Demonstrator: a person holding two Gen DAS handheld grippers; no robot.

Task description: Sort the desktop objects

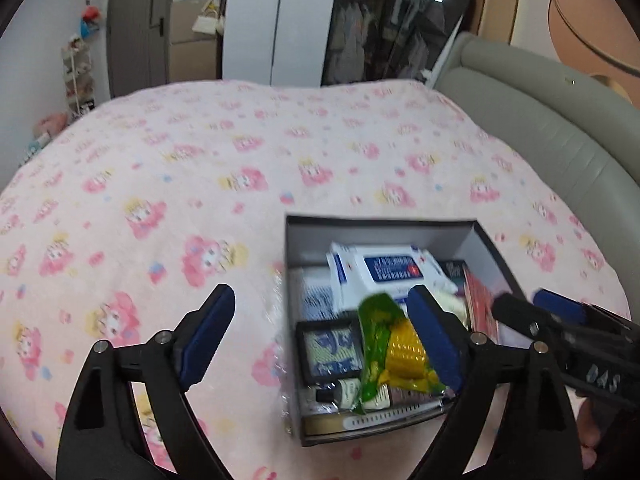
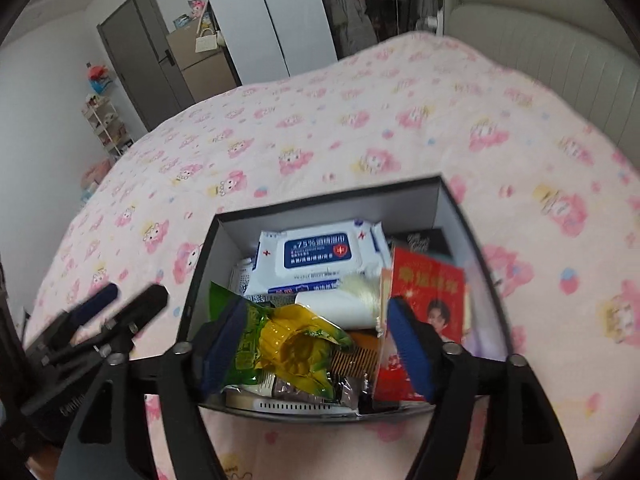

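Observation:
A dark box (image 1: 384,224) (image 2: 332,196) sits on the pink patterned bedspread and holds several items. A green and yellow corn packet (image 1: 390,350) (image 2: 292,350) lies on top of them, between the open fingers of my right gripper (image 2: 316,352); no finger pinches it. A white and blue wet-wipe pack (image 1: 384,270) (image 2: 320,252) lies at the box's far side, a red card (image 2: 428,292) at its right. My left gripper (image 1: 324,340) is open and empty, straddling the box's left wall. My right gripper (image 1: 536,312) shows at the right in the left wrist view.
The bedspread (image 1: 200,184) spreads to the left and beyond the box. A grey padded headboard (image 1: 560,128) runs along the right. A small framed picture (image 1: 330,350), tubes and a comb (image 2: 356,354) lie in the box. Wardrobes and a door stand behind.

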